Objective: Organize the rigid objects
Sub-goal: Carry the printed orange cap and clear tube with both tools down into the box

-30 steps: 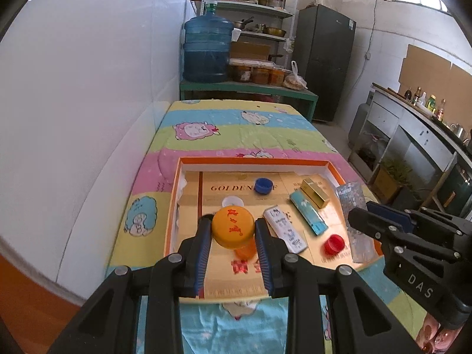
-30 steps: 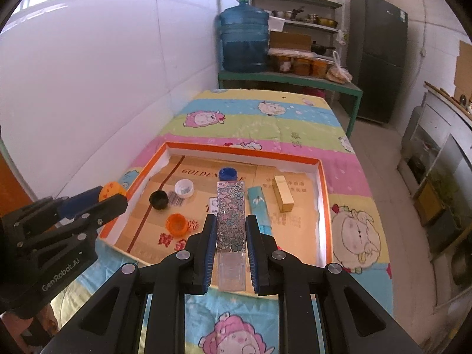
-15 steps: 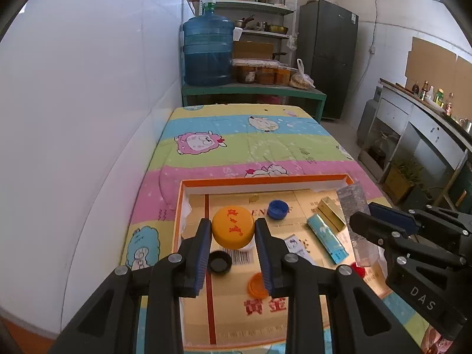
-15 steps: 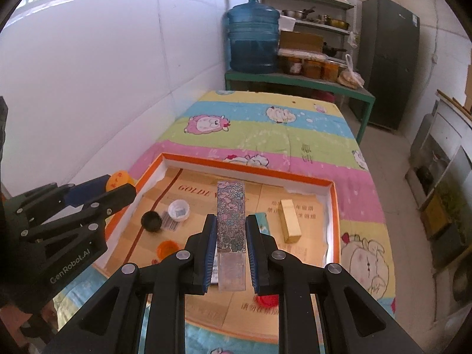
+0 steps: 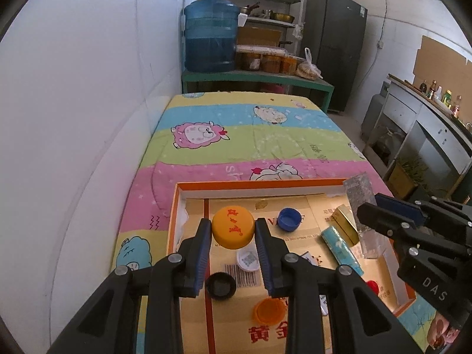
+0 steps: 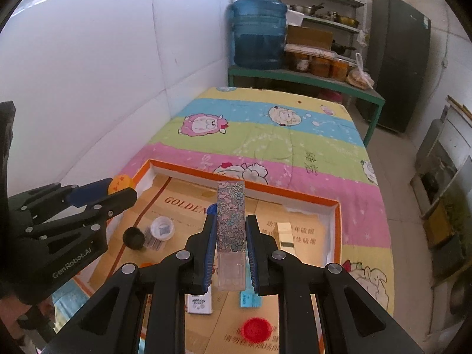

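Mid-carry, both hands loaded. My left gripper (image 5: 233,231) is pinching the orange cap (image 5: 233,227) between its jaws, red characters on top that I can't read. My right gripper (image 6: 231,233) is clamping the floral box (image 6: 231,219), a long flat pack with a clear lower part, standing up out of the jaws.

Both are hovering over the orange-rimmed tray (image 5: 259,183) on the striped desk (image 5: 253,138). I'm judging this as the transport step: items picked, drop spots not reached.

Below the left jaws: black cap (image 5: 221,286), white cap (image 5: 247,260) with a QR-style print, small orange cap (image 5: 270,311); blue cap (image 5: 290,219) just right of the jaws. Right of the right jaws: gold box (image 6: 285,233). Under them: red cap (image 6: 255,329).

Next move, as I see it: I'm picking a bare patch of tray floor for each, caps with caps, boxes with boxes, lowering before spreading the jaws. The floral box is tall, so I'm laying it flat.

Readable text: "GOLDEN" on the tray liner, "DAS" and "GenRobot.AI" on the gripper bodies, barcode beside the white cap. Chinese print too small to read.
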Action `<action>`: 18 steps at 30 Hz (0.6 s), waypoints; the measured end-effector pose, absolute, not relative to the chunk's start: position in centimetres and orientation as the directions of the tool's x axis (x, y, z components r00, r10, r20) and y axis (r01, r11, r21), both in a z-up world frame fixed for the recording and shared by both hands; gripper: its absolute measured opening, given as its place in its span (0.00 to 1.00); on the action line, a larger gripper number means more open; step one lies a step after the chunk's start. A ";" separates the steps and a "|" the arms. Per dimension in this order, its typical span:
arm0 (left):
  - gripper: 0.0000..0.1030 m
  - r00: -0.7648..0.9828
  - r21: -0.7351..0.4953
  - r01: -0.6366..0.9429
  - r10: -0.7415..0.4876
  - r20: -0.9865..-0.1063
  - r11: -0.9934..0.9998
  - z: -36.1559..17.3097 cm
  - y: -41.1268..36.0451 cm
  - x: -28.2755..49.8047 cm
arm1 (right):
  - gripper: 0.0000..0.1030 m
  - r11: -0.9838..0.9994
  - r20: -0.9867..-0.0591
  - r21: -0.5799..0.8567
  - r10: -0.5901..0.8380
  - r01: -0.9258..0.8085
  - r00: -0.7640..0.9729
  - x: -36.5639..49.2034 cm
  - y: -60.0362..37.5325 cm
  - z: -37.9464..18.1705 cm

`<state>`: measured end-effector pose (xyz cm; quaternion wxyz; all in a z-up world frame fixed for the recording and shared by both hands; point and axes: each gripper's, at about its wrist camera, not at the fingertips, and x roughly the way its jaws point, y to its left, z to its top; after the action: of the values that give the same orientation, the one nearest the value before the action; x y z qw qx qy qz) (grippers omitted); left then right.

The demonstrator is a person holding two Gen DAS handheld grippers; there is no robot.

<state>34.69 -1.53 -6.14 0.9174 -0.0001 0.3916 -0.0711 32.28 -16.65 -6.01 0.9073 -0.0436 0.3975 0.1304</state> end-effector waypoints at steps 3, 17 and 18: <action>0.30 0.671 -0.065 0.124 -0.131 -0.730 0.990 -6.5 -1.4 35.7 | 0.19 0.961 -0.740 0.030 0.206 -0.275 0.640 33.5 -17.1 -6.3; 0.30 0.579 -0.126 0.116 -0.170 -0.797 0.985 -8.4 -1.3 40.6 | 0.19 0.941 -0.834 0.084 0.246 -0.327 0.494 40.0 -18.2 -9.3; 0.30 0.575 -0.128 0.114 -0.170 -0.801 0.985 -8.6 -1.2 40.8 | 0.19 0.942 -0.841 0.088 0.245 -0.325 0.483 40.3 -18.1 -9.6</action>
<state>40.81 -1.25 -8.63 0.8868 -0.0310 0.4542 -0.0802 40.33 -18.06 -9.64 0.8600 -0.0413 0.4809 0.1657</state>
